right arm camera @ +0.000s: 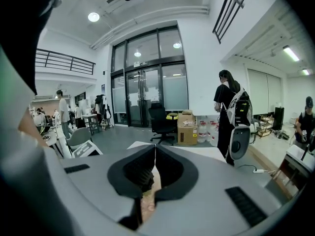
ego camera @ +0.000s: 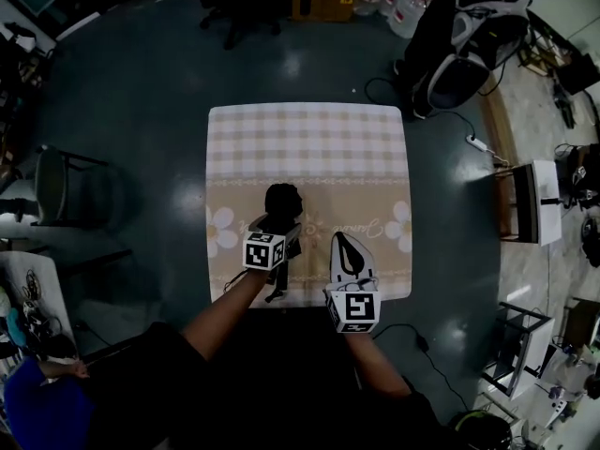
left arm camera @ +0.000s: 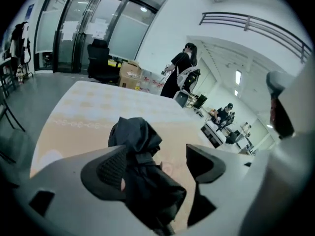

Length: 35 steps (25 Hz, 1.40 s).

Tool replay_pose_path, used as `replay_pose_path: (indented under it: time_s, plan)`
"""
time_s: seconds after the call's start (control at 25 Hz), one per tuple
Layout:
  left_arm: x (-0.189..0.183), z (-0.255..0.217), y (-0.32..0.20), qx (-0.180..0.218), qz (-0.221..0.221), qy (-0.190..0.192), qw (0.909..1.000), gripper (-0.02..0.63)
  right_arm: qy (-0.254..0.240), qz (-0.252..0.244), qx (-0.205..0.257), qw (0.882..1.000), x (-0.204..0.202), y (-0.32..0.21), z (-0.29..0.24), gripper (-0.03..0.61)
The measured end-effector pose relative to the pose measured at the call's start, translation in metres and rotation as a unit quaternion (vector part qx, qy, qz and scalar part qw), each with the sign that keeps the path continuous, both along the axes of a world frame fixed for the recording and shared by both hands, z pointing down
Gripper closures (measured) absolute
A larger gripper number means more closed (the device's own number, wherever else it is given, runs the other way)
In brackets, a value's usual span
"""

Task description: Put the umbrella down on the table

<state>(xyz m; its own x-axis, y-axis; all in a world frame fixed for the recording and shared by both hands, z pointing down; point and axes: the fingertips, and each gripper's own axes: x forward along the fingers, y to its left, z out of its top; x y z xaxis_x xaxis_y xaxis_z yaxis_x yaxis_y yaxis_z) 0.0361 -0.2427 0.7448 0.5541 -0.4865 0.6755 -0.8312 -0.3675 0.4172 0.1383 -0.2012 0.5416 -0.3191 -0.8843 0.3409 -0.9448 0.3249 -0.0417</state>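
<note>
I see both handheld units, the left gripper (left arm camera: 156,160) and the right gripper (right arm camera: 154,167), in pale grey moulded shells with black ribbed pads (right arm camera: 136,171) inset. Each carries a white cube (ego camera: 264,251) printed with black square markers. The person wears dark short sleeves (ego camera: 161,359).

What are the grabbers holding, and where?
Nothing, it seems. The left gripper is open around the black umbrella, a gap beside one jaw. The right gripper is shut, empty.
</note>
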Motion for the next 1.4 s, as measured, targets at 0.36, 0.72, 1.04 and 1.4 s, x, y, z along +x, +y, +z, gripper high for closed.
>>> replay_pose_path:
  time_s: [0.36, 0.72, 1.04, 1.4]
  plan:
    - [-0.010, -0.135, 0.027, 0.103, -0.015, 0.104, 0.9891, 0.222, -0.041, 0.015, 0.031, 0.999, -0.026, 0.017, -0.050, 0.561]
    - [-0.031, -0.256, 0.056, 0.237, -0.049, 0.135, 0.9608, 0.457, -0.078, 0.005, 0.057, 0.995, -0.057, 0.033, -0.106, 0.561]
    - [-0.025, -0.304, 0.082, 0.341, -0.025, 0.104, 0.9341, 0.597, -0.077, 0.020, 0.072, 0.994, -0.050, 0.050, -0.111, 0.561]
    - [-0.023, -0.312, 0.105, 0.353, 0.012, 0.109, 0.9292, 0.597, -0.015, 0.022, 0.091, 0.995, -0.071, 0.080, -0.109, 0.563]
